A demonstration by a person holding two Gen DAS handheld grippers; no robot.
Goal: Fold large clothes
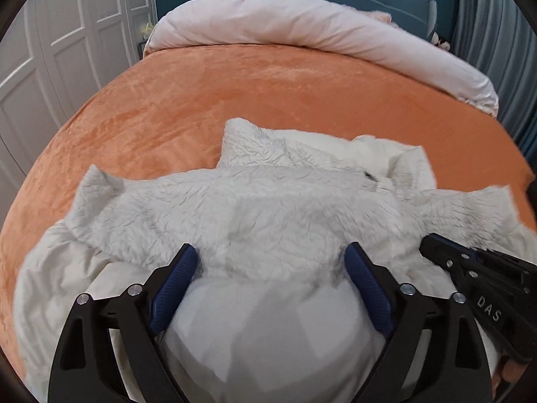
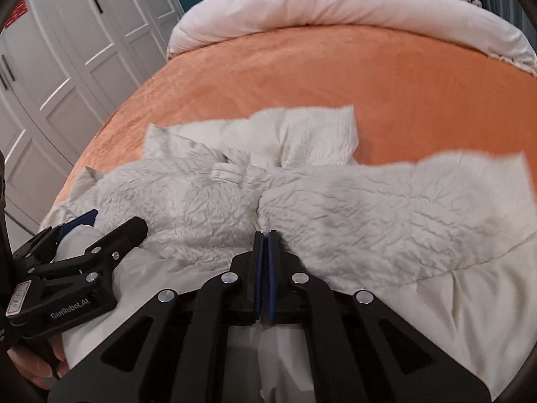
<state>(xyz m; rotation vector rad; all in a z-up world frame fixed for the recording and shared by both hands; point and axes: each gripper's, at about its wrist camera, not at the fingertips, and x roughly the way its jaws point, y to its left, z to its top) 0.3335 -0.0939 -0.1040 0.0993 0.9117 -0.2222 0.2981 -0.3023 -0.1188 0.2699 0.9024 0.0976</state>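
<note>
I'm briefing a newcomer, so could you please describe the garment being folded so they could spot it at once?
Start at the orange bed. At its near edge lies the fuzzy white coat, spread out and crumpled. Unlike the smooth pale duvet rolled at the far end, it is furry.

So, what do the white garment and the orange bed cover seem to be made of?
White garment: probably fleece or faux fur outside, since its surface looks fuzzy and crinkled; the lining is smooth and looks slightly glossy, perhaps quilted polyester. Orange bed cover: probably plush velvet-like fabric, with a soft sheen and brushed streaks.
</note>
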